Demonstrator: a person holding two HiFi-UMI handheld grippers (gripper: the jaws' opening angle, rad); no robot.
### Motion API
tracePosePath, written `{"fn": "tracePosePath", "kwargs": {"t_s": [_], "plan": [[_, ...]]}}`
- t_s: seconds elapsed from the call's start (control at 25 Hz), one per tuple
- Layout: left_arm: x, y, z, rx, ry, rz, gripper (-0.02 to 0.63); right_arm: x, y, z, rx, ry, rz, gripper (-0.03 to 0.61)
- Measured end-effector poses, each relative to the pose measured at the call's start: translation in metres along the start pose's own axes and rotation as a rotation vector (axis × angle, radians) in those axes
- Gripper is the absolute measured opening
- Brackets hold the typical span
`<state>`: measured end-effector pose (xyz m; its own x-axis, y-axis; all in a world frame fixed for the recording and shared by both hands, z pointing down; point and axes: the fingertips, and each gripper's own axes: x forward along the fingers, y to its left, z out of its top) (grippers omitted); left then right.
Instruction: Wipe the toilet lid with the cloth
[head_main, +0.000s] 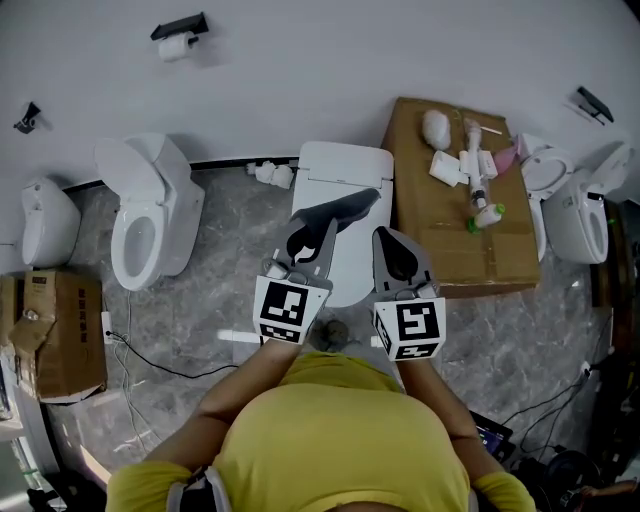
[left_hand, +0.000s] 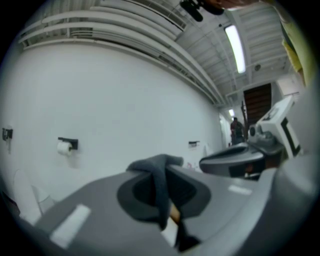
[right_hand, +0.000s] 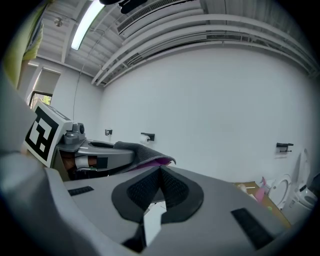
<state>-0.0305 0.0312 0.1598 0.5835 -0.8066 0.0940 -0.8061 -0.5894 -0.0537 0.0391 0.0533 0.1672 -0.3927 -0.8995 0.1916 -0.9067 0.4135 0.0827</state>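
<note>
Left tool (head_main: 305, 238): I see its jaws clamped on one end of the dark grey cloth (head_main: 345, 208).
Cloth axis: in the head view I read its long side as running from the left tool's tips up and to the right, with the free end toward the wall.
Cloth place: held up, over the closed white toilet lid (head_main: 350, 265) in the head view.
Right tool (head_main: 393, 250): I see the jaws pressed together with nothing between them, just beside the left tool.
</note>
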Motion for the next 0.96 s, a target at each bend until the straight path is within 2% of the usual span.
{"fn": "tracePosePath", "kwargs": {"t_s": [0.96], "plan": [[-0.016, -0.002, -0.003, -0.019, 0.002, -0.046, 0.018, -0.002, 0.021, 0.001, -0.034, 0.011, -0.003, 0.015]]}}
